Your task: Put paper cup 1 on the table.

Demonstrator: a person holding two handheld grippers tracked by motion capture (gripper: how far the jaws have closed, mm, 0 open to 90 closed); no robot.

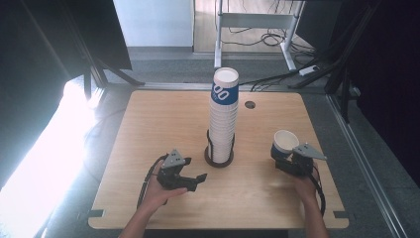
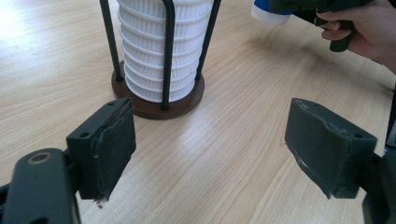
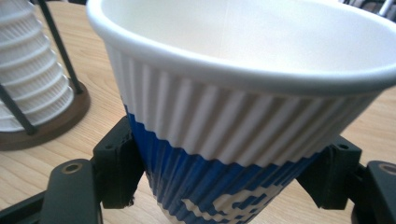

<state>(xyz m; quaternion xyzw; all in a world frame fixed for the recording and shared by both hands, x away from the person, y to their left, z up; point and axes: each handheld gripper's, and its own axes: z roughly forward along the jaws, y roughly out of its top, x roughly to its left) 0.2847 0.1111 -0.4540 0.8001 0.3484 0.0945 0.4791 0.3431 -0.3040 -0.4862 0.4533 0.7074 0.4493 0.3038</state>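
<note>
Resting low at the near left of the desk [image 1: 148, 114], the left gripper [image 1: 190, 181] points rightward at the cup stack [image 1: 224, 111] in its holder [image 1: 218, 159], jaws apart, nothing between. Near right: right gripper [image 1: 286, 159] clamps an upright blue-and-white ribbed paper cup [image 1: 284, 144], forearm entering from below.

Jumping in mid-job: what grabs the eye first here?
A tall stack of ribbed white paper cups towers in a black wire holder at the table's centre. To its right, the right hand-held gripper clamps a single blue-and-white ribbed paper cup; the left hand-held gripper waits open.
</note>
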